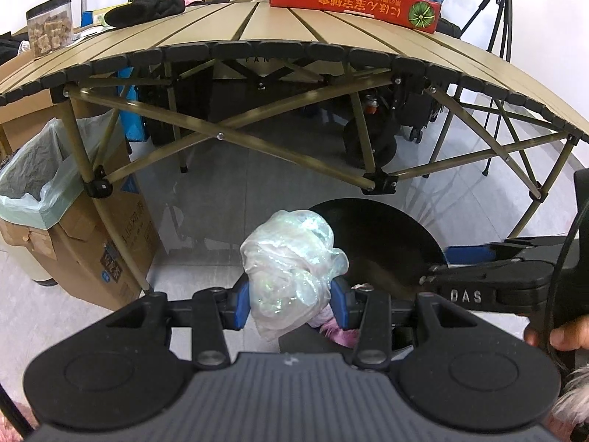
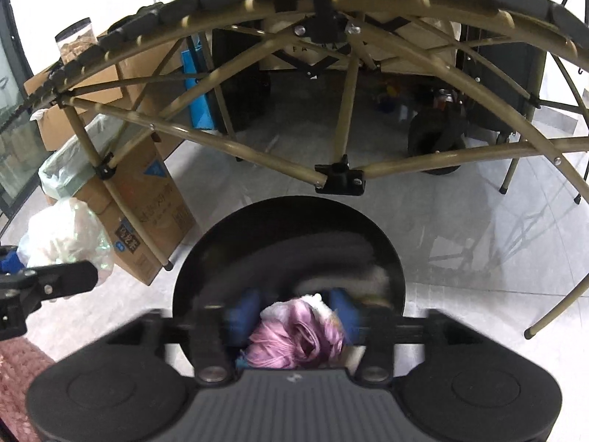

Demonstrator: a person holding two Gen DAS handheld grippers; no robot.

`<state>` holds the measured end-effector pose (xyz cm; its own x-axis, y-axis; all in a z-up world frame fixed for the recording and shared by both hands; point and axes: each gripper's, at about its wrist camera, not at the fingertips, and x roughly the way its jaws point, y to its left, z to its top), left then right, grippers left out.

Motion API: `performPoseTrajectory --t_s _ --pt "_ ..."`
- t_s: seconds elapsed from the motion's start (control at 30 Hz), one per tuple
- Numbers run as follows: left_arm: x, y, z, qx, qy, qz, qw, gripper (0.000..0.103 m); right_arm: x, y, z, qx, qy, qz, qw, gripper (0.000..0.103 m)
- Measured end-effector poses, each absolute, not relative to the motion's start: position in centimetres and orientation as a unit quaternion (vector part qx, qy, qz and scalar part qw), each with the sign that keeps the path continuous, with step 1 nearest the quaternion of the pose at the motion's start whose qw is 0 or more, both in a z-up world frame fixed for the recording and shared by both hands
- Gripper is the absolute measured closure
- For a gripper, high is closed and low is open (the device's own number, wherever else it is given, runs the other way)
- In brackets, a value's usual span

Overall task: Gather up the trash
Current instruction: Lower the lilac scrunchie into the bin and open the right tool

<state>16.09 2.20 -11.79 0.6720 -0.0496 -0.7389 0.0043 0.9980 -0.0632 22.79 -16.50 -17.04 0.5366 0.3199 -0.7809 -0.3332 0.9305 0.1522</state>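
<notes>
In front of a folding desk (image 1: 257, 25), the left gripper (image 1: 291, 304) has its jaws closed tight on a crumpled clear plastic bag (image 1: 294, 269), held above the tiled floor (image 1: 206, 191). The right gripper (image 2: 292, 318), over a round black tray (image 2: 291, 243), pinches a wad of pink trash (image 2: 294, 342) between its jaws. A bag-lined cardboard box (image 1: 110, 243) stands to the left, beside the desk's leg.
</notes>
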Motion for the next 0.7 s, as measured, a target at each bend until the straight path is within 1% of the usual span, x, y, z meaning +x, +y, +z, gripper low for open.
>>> performPoseTrajectory --t_s 0.03,0.1,0.23,0.7 --pt "16.06 2.20 -11.79 -0.027 0.404 -0.014 0.914 0.060 22.76 -16.41 -17.13 -0.010 0.446 0.186 0.876 0.014" --pt "16.01 2.18 -11.78 -0.027 0.404 -0.014 0.914 0.060 22.73 -16.16 -17.21 -0.016 0.449 0.184 0.874 0.000" --pt "16.07 2.20 -11.88 -0.027 0.406 -0.010 0.913 0.060 22.47 -16.10 -17.28 -0.035 0.446 0.170 0.878 0.000" --pt "16.48 1.78 -12.36 -0.016 0.412 -0.008 0.911 0.060 22.30 -16.96 -17.08 -0.034 0.446 0.145 0.883 0.000"
